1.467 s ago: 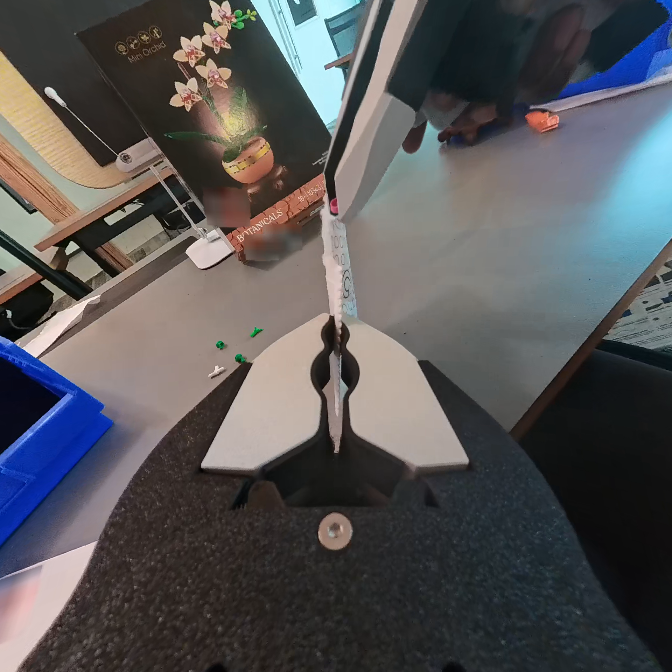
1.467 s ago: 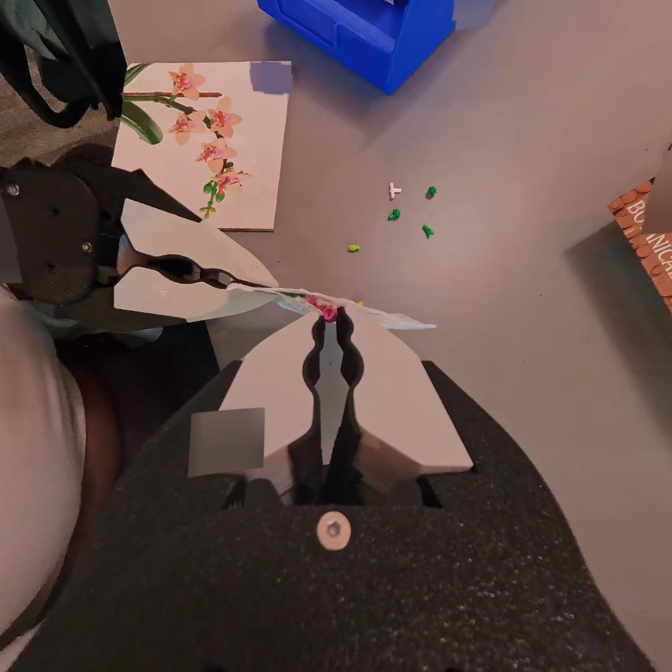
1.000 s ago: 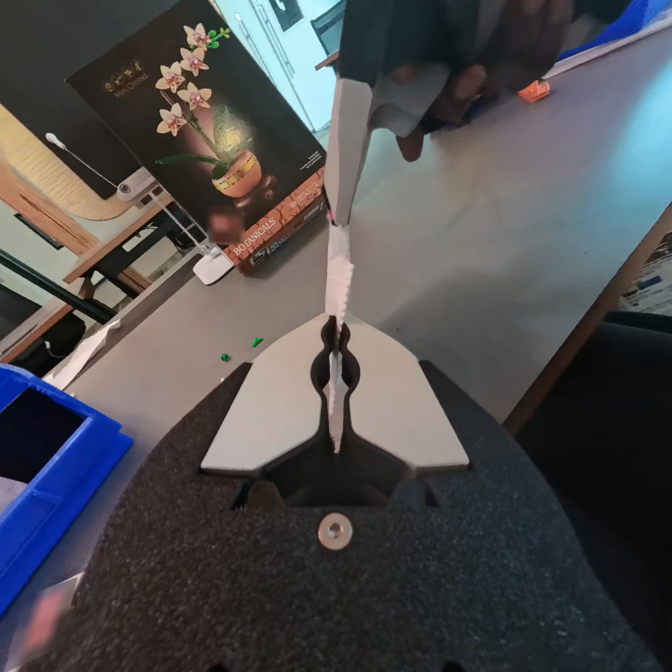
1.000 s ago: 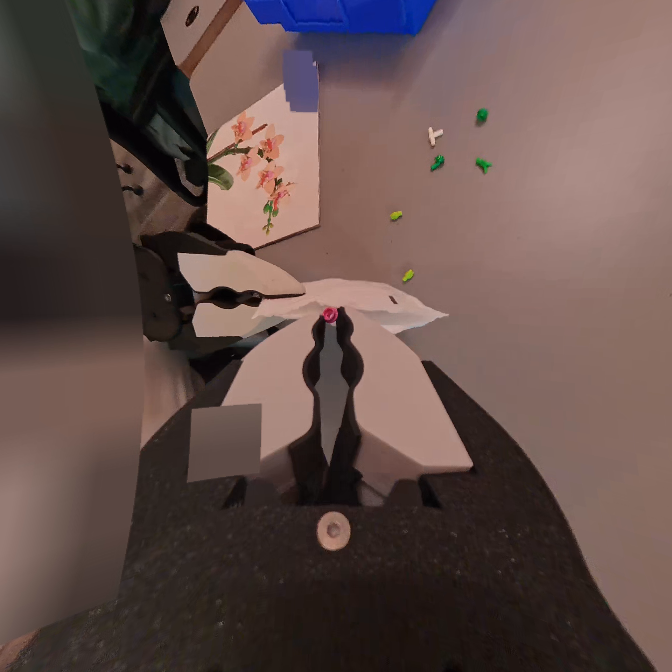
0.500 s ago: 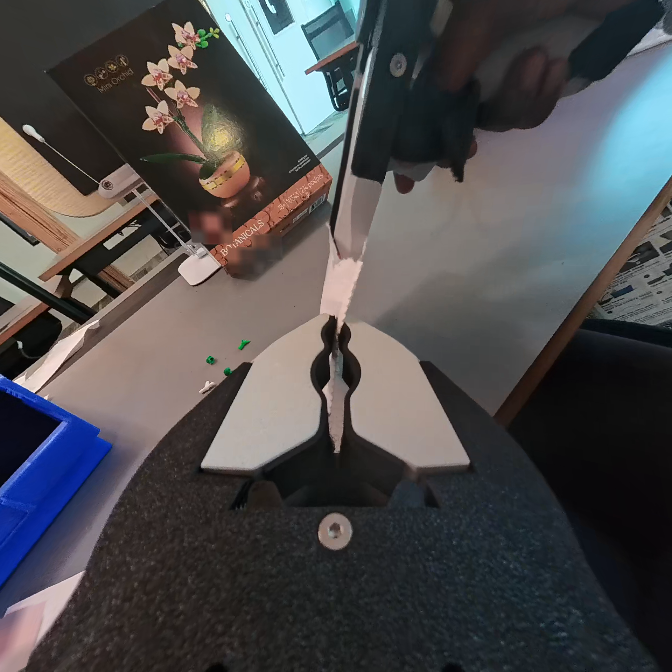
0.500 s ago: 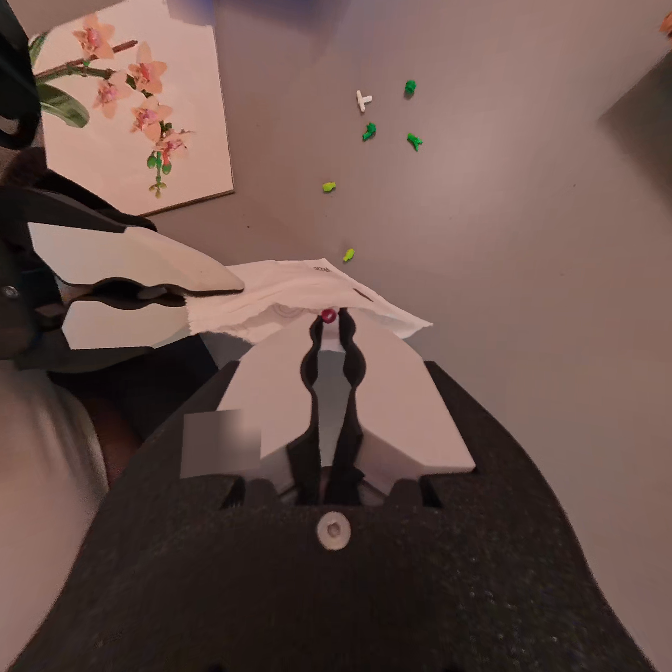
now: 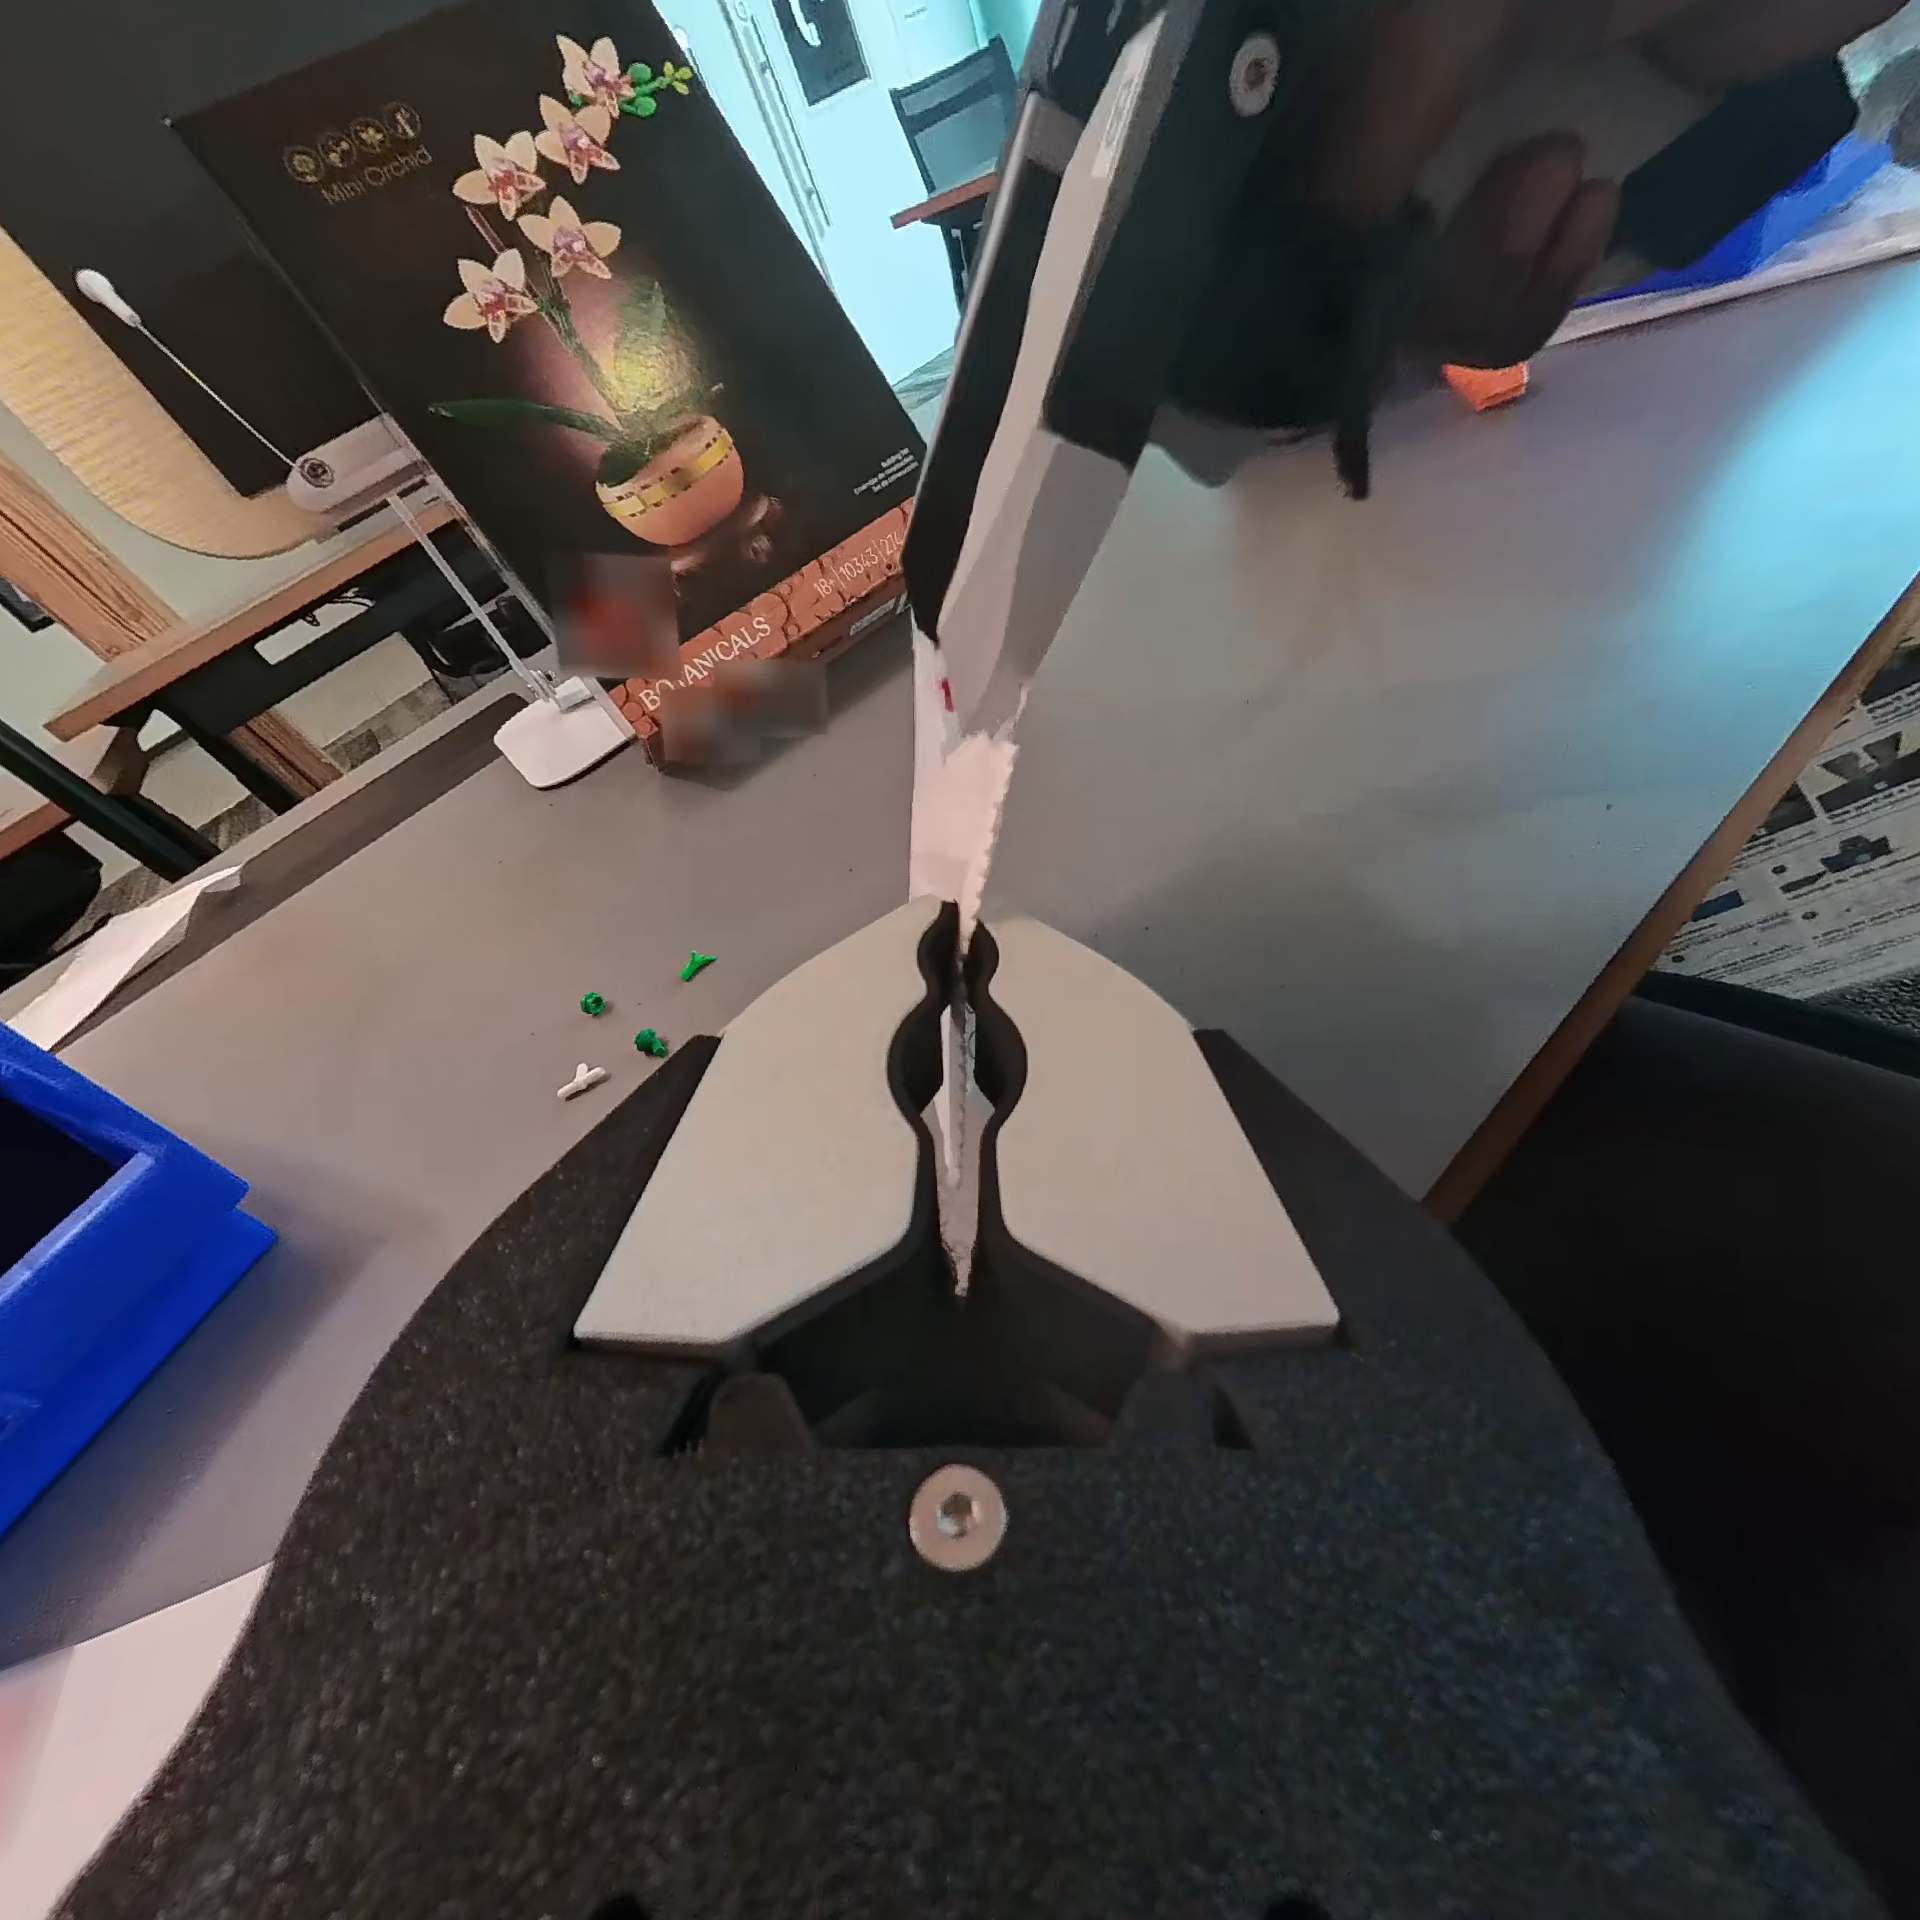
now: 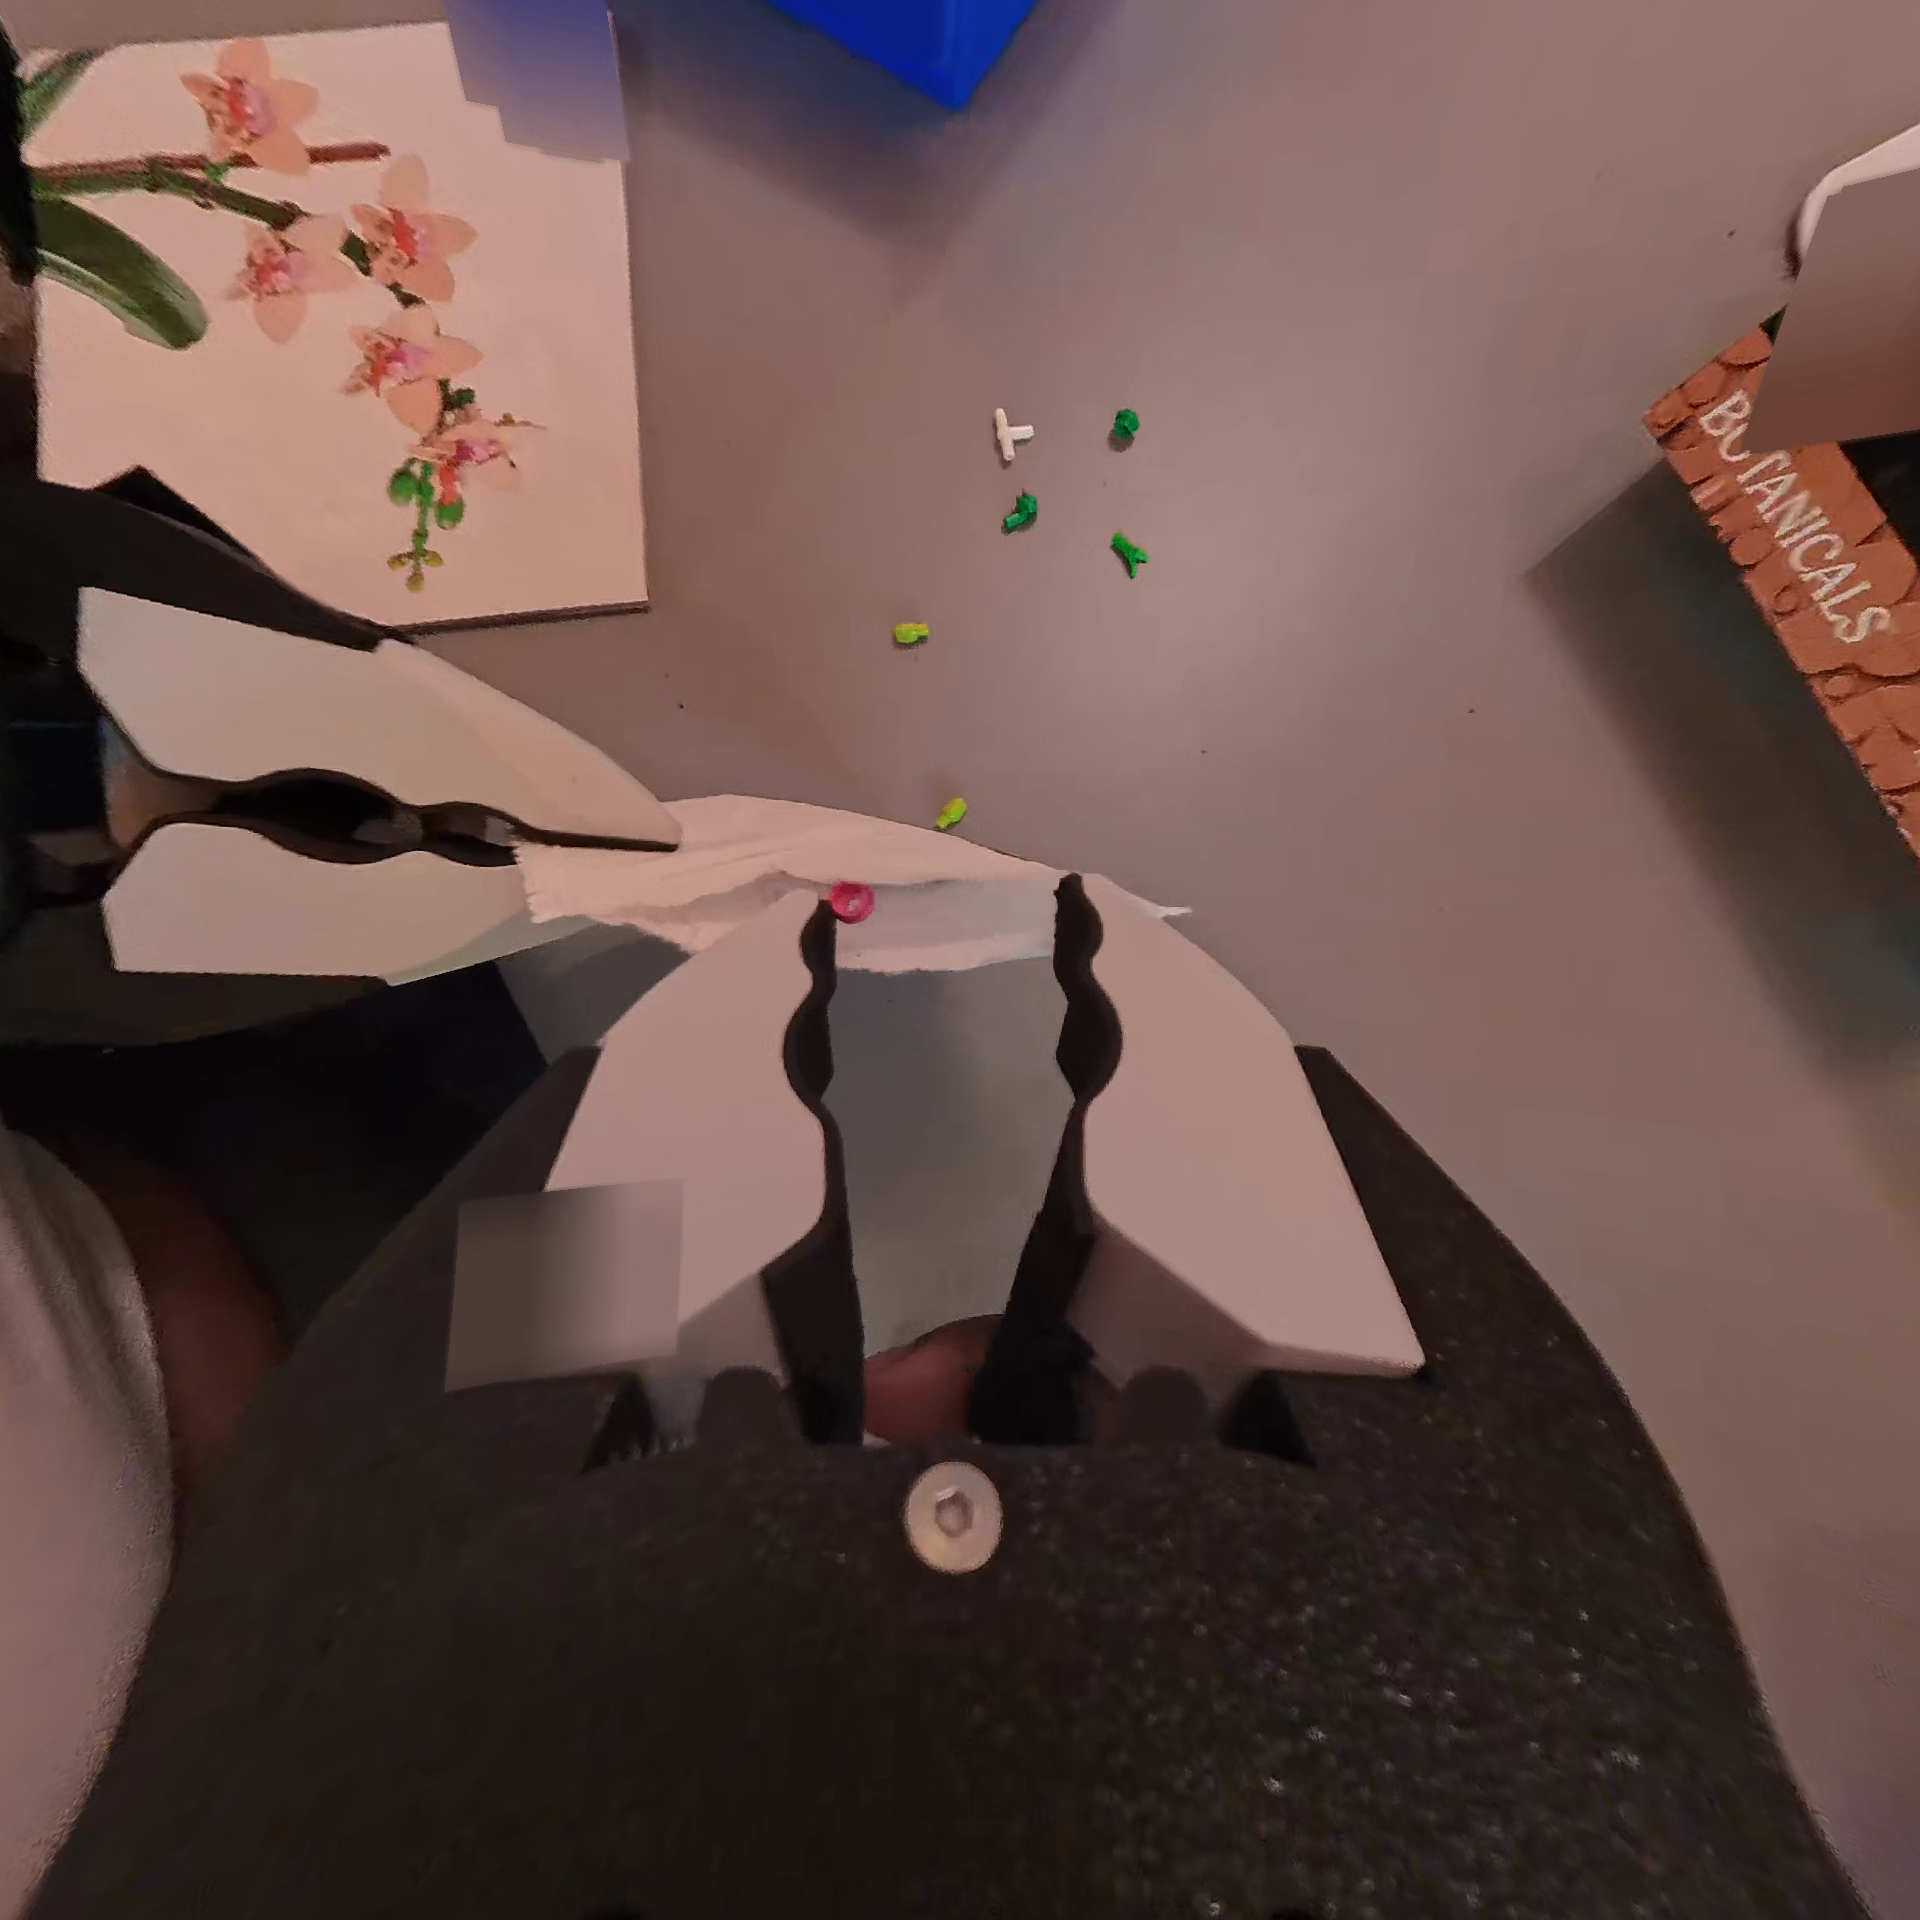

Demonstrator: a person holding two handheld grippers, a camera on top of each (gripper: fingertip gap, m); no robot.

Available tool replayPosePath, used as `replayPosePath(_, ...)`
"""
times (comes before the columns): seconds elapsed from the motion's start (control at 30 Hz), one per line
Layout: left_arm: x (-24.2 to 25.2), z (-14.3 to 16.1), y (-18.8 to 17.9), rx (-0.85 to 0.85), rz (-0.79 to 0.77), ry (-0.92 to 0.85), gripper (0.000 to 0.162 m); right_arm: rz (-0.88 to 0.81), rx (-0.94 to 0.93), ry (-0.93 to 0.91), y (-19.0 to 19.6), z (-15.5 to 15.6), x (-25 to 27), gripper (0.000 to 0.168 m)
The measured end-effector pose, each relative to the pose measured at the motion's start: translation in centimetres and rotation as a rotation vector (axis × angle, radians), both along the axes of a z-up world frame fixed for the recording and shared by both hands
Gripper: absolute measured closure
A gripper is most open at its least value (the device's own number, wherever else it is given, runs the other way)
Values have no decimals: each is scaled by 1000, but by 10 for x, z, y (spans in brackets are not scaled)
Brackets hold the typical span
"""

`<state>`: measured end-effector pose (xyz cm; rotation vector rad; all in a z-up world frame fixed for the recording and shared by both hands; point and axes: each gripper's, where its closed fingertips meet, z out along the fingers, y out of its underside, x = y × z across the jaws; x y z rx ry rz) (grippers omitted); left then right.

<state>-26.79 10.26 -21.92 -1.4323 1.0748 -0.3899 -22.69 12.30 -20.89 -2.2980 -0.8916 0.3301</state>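
My left gripper is shut on one end of a small white paper bag, held edge-on above the grey table. In the right wrist view it comes in from the left, clamping the bag. My right gripper is open, its fingertips at the bag's torn long edge. A tiny pink piece sits at the bag's opening against the left fingertip. In the left wrist view the right gripper hangs down from above onto the bag's far end, a hand behind it.
Small green pieces, a white piece and yellow-green pieces lie on the table. An orchid booklet lies left, a blue bin beyond it. An orchid box stands behind. The table edge runs along the right. Across from one pair of fingers to the other is roughly 5 cm.
My right gripper's jaws have opened wide at the bag's edge; before they were shut there on the pink piece. My left gripper still clamps the bag.
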Motion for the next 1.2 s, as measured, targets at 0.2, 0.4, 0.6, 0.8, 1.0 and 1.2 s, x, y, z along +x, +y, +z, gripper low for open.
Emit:
replayPosePath(0.2,1,-1,-1,6,-12,10,162,4,112,-186,11,-1,9,100)
replayPosePath(0.4,2,-2,-3,-2,-23,7,162,135,205,-320,16,7,13,91)
replayPosePath(0.6,-7,4,-3,-61,-14,-72,162,285,230,146,23,49,-2,128)
replayPosePath(0.8,-18,1,-18,-89,-62,-84,162,518,49,237,37,-22,-3,148)
replayPosePath(1.0,-38,-2,-19,-138,-33,-92,162,625,-31,122,29,-72,-24,143)
replayPosePath(1.2,-41,-4,-17,-134,-11,-88,162,622,-55,114,34,-80,-28,148)
